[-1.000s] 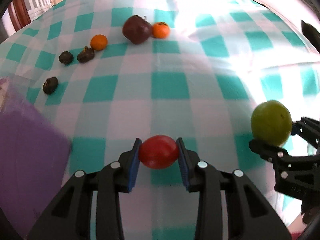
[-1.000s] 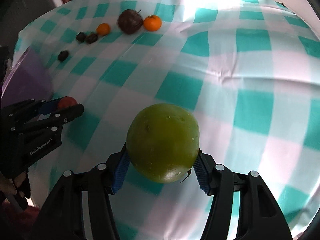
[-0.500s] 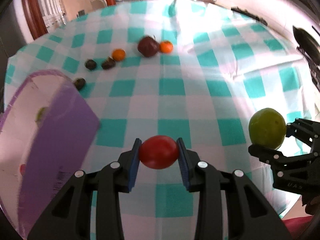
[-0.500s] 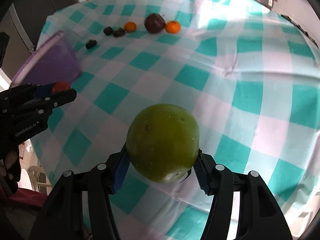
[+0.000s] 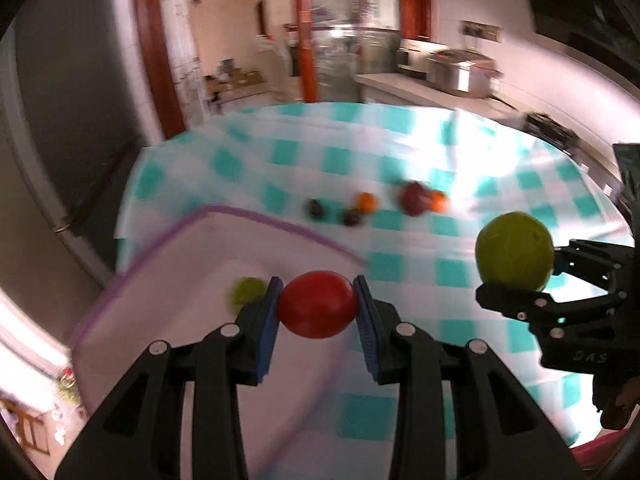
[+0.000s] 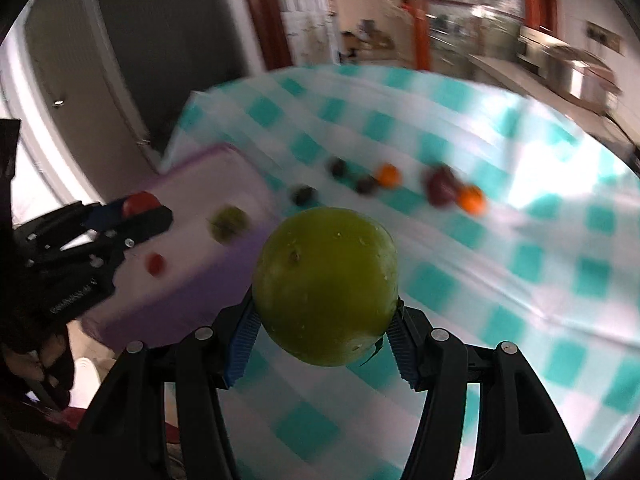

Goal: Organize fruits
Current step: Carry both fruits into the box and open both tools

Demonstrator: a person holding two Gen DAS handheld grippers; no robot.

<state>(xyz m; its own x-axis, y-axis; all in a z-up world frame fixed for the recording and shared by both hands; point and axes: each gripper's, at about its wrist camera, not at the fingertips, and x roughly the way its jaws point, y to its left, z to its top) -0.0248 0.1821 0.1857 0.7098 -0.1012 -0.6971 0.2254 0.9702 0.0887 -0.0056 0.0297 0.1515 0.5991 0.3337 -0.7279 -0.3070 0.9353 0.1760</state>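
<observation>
Both claws lifted higher above the checked tablecloth [image 5: 400, 152], left claw [image 5: 317, 309] now over the purple-rimmed tray [image 5: 168, 264]

Red tomato [image 5: 318, 304] and green apple [image 6: 326, 285] clamped aloft; small fruits [image 6: 387, 175] rowed on checked cloth.

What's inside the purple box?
In the purple box lie a small green fruit and a small red fruit. The left tool, holding a red tomato, covers part of the box, so anything beneath it stays hidden.
</observation>
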